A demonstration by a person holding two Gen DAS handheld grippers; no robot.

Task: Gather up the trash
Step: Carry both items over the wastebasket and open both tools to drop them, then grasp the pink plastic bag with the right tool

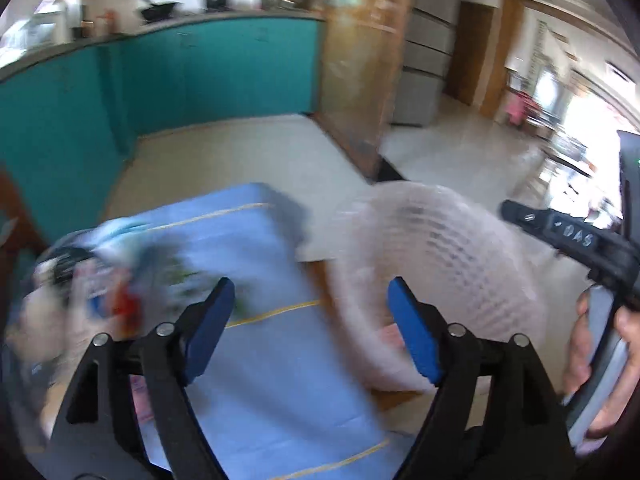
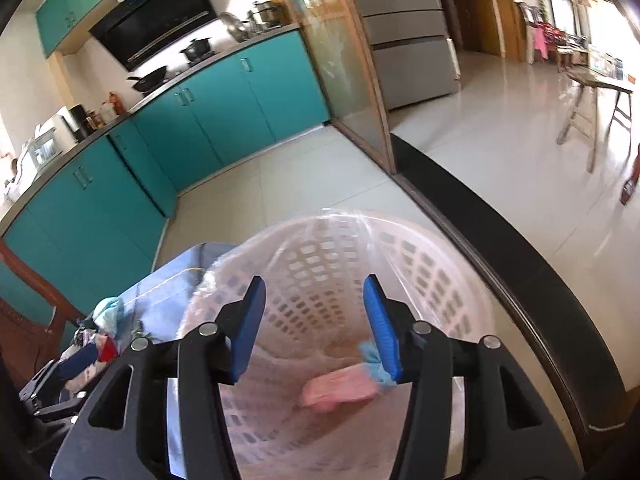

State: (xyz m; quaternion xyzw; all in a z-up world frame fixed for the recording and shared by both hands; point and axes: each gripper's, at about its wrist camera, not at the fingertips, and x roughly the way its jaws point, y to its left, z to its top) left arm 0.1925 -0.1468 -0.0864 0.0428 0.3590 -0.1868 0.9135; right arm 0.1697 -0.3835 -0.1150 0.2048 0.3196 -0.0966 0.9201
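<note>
A white plastic lattice basket [image 2: 420, 264] lined with a clear bag stands beside a table with a blue cloth [image 1: 256, 264]. It also shows blurred in the left wrist view [image 1: 452, 248]. Inside it lie a pink piece of trash [image 2: 340, 390] and a light blue scrap [image 2: 370, 354]. My right gripper [image 2: 314, 324] is open and empty, above the basket's mouth. My left gripper [image 1: 310, 332] is open and empty, over the cloth's right edge. A blurred pile of colourful trash [image 1: 104, 288] lies on the cloth to its left, and shows in the right wrist view [image 2: 102, 338].
Teal kitchen cabinets [image 2: 168, 136] run along the far left. A glass sliding door [image 2: 340, 64] and its dark floor track [image 2: 520, 264] lie beyond the basket. A wooden bench [image 2: 592, 96] stands at far right. The right hand's gripper body [image 1: 576, 240] is near the basket.
</note>
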